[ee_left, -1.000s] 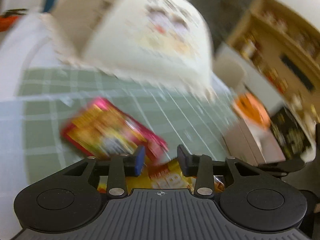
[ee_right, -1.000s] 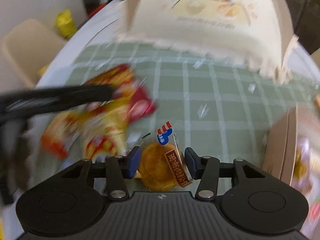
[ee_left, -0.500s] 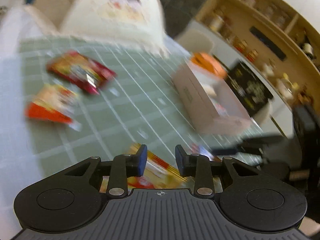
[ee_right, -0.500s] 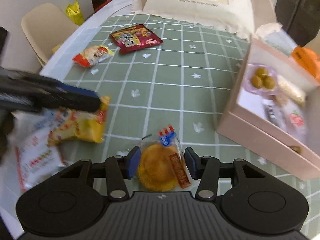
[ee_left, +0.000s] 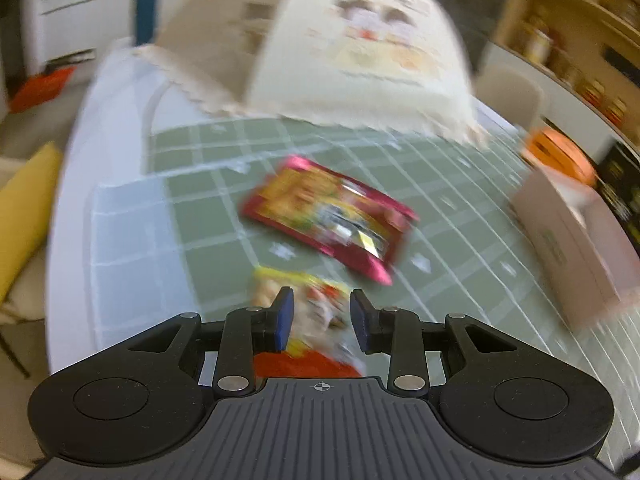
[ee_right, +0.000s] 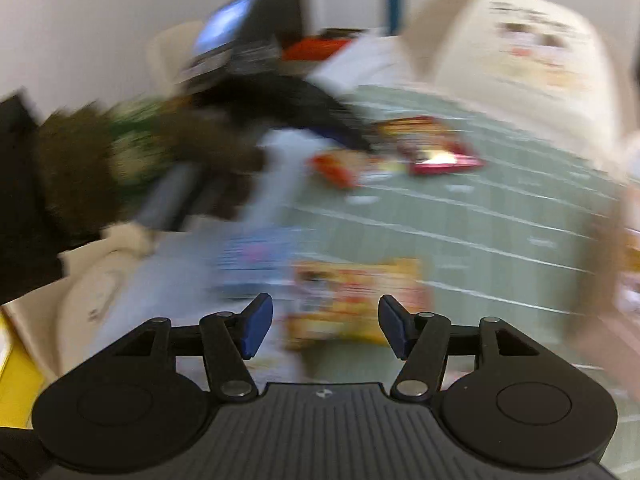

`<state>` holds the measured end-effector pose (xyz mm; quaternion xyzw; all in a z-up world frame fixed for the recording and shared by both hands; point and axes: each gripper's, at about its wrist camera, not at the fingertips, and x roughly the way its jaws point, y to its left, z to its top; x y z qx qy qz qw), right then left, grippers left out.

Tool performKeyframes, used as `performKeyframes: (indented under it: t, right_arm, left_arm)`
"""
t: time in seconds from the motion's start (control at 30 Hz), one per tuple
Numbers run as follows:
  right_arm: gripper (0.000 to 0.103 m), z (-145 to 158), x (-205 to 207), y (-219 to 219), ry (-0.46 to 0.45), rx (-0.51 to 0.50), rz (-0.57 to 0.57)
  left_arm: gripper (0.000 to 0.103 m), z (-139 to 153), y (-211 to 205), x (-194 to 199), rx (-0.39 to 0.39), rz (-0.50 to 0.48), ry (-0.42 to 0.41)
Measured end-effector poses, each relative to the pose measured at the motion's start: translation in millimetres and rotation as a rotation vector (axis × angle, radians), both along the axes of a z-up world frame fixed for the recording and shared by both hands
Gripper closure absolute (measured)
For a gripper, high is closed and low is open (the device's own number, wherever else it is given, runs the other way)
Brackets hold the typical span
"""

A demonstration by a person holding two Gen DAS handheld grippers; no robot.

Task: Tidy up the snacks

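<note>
Both views are blurred by motion. My left gripper point(ee_left: 321, 320) hangs over a small yellow and orange snack packet point(ee_left: 316, 312) lying on the green checked tablecloth point(ee_left: 208, 216); its jaws stand apart either side of the packet, and I cannot tell if they touch it. A red snack bag point(ee_left: 328, 216) lies just beyond. My right gripper point(ee_right: 325, 326) is open and empty above a yellow snack bag point(ee_right: 356, 292). Farther off in the right wrist view lie the orange packet point(ee_right: 336, 166) and the red bag point(ee_right: 432, 146), with the left gripper and hand point(ee_right: 224, 120) over them.
A cream dome-shaped food cover point(ee_left: 360, 44) stands at the far side of the table. A pink open box point(ee_left: 576, 236) sits at the right with an orange item point(ee_left: 556, 152) behind it. A bluish packet point(ee_right: 252, 256) lies left of the yellow bag. Chairs stand at the left.
My right gripper let go of the round cake packet, opened wide and swung left to the yellow bag. My left gripper left the yellow bag and moved over to the small orange packet.
</note>
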<state>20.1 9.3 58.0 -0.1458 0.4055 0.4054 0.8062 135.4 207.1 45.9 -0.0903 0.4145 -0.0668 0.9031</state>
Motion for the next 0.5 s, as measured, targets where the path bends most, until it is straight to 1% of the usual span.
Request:
performKeyframes:
  t: [0.03, 0.1, 0.17, 0.23, 0.3, 0.37, 0.43, 0.47, 0.5]
  right_arm:
    - [0.044, -6.4, -11.8, 15.9, -0.006, -0.010, 0.034]
    - [0.044, -15.5, -31.9, 34.8, -0.034, -0.042, 0.092]
    - [0.044, -25.1, -49.4, 46.9, -0.073, -0.095, 0.148]
    - [0.040, -30.5, -58.1, 41.2, -0.143, -0.119, 0.167]
    - [0.039, -30.4, -52.8, 25.1, -0.154, -0.127, 0.136]
    - [0.037, -29.6, -39.8, 5.8, -0.131, -0.125, 0.075]
    - [0.037, -28.7, -28.6, -13.1, -0.131, -0.140, 0.009]
    - [0.037, -29.8, -27.3, -20.0, -0.140, -0.151, -0.013]
    - [0.037, -27.9, -23.8, -28.1, -0.147, -0.155, -0.030]
  left_arm:
    - [0.068, -0.7, -1.3, -8.3, -0.021, -0.028, 0.013]
    - [0.068, 0.6, -0.9, -24.3, -0.056, -0.053, 0.037]
    - [0.068, 5.8, 0.8, -45.0, -0.068, -0.041, 0.027]
    - [0.068, 7.8, 8.8, -73.1, -0.079, -0.020, 0.028]
    - [0.068, 7.8, 15.1, -95.5, -0.085, -0.004, 0.037]
    - [0.068, 2.6, 15.9, -116.9, -0.084, -0.009, 0.057]
    - [0.066, -2.1, 10.2, -131.3, -0.063, -0.021, 0.086]
    - [0.066, -4.4, 4.0, -138.7, -0.046, -0.042, 0.099]
    - [0.060, -5.5, -2.9, -145.4, -0.036, -0.067, 0.101]
